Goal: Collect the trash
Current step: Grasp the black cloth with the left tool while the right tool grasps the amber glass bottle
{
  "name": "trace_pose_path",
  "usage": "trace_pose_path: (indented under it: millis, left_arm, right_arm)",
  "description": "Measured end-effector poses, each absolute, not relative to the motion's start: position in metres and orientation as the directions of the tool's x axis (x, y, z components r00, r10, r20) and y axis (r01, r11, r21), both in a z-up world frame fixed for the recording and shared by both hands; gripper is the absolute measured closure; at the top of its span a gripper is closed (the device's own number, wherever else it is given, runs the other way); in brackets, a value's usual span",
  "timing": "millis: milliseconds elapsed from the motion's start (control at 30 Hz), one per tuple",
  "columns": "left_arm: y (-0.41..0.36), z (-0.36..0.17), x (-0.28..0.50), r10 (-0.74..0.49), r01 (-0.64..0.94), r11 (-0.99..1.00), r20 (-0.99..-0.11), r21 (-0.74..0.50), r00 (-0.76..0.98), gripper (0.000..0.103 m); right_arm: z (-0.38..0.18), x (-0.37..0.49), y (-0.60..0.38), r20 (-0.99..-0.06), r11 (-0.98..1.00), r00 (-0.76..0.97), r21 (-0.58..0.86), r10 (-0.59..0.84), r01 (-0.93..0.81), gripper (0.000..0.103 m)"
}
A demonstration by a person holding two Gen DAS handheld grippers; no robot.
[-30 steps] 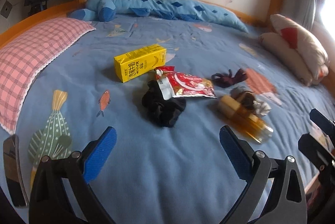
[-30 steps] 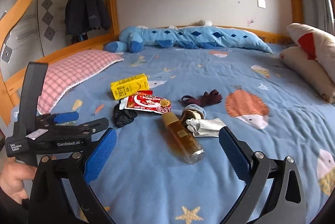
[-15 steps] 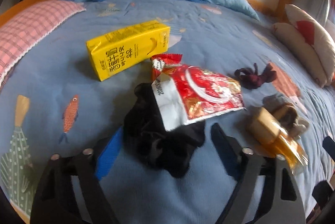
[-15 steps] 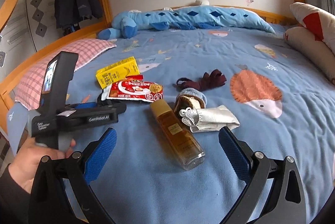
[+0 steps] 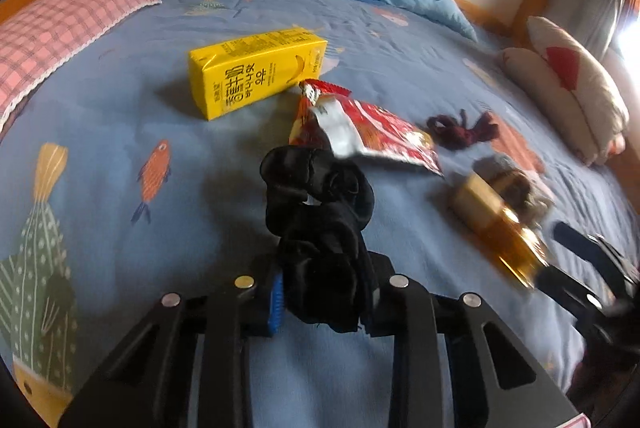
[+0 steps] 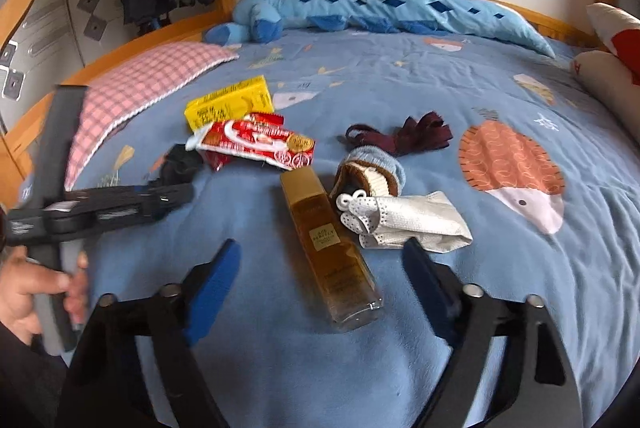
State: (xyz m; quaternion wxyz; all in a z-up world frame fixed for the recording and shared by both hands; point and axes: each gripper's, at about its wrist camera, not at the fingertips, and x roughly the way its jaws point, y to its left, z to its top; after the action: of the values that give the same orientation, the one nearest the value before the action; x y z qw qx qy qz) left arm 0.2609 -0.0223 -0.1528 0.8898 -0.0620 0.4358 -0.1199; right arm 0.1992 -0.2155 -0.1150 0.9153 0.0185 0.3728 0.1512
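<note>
My left gripper (image 5: 324, 292) is shut on a bunched black sock (image 5: 320, 211), which partly lies on the blue bedspread. Beyond it lie a red snack wrapper (image 5: 372, 131) and a yellow milk carton (image 5: 256, 67). My right gripper (image 6: 324, 268) is open, its blue pads either side of the near end of an amber glass bottle (image 6: 328, 240) lying on the bed. A white crumpled mask (image 6: 404, 220), a rolled blue-brown sock (image 6: 372, 171) and a dark red sock (image 6: 404, 135) lie to the bottle's right. The wrapper (image 6: 256, 143) and carton (image 6: 228, 103) also show here.
A pink checked pillow (image 6: 144, 83) lies at the left, a long blue plush toy (image 6: 360, 11) along the far wall, and cream-red cushions (image 5: 568, 83) at the right. The wooden bed frame (image 6: 120, 55) borders the mattress. The left gripper's body (image 6: 100, 207) shows in the right wrist view.
My left gripper moved forward over the black sock and closed on it. My right gripper moved closer to the amber bottle and stays open.
</note>
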Motion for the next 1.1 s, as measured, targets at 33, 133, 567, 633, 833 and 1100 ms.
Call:
trace_pose_path:
  millis: [33,133,567,633,833,1100]
  left_arm:
    - [-0.020,-0.152,0.258,-0.276,0.164,0.961,-0.759,-0.223,0.590,0.074]
    - [-0.018,-0.148,0.243,-0.298,0.181,0.955,-0.753,-0.237,0.587,0.074]
    - [-0.034,-0.143,0.215,-0.393,0.260,0.919,-0.740,-0.297,0.545,0.074]
    - [-0.040,-0.140,0.209,-0.408,0.280,0.912,-0.735,-0.300,0.542,0.074]
    - [-0.054,-0.129,0.185,-0.453,0.341,0.888,-0.719,-0.310,0.526,0.074]
    - [-0.084,-0.111,0.132,-0.517,0.452,0.840,-0.698,-0.302,0.495,0.074]
  right_arm:
    - [-0.117,0.201,-0.216,-0.684,0.954,0.671,0.141,0.287,-0.265,0.032]
    - [-0.122,0.208,-0.216,-0.697,0.948,0.653,0.137,0.298,-0.287,0.036]
    - [-0.132,0.223,-0.207,-0.731,0.930,0.587,0.193,0.349,-0.313,0.071]
    - [-0.129,0.213,-0.205,-0.721,0.925,0.589,0.203,0.364,-0.323,0.072]
    - [-0.111,0.170,-0.204,-0.688,0.917,0.615,0.214,0.385,-0.335,0.073]
    - [-0.090,0.103,-0.238,-0.636,0.915,0.659,0.314,0.402,-0.255,0.073]
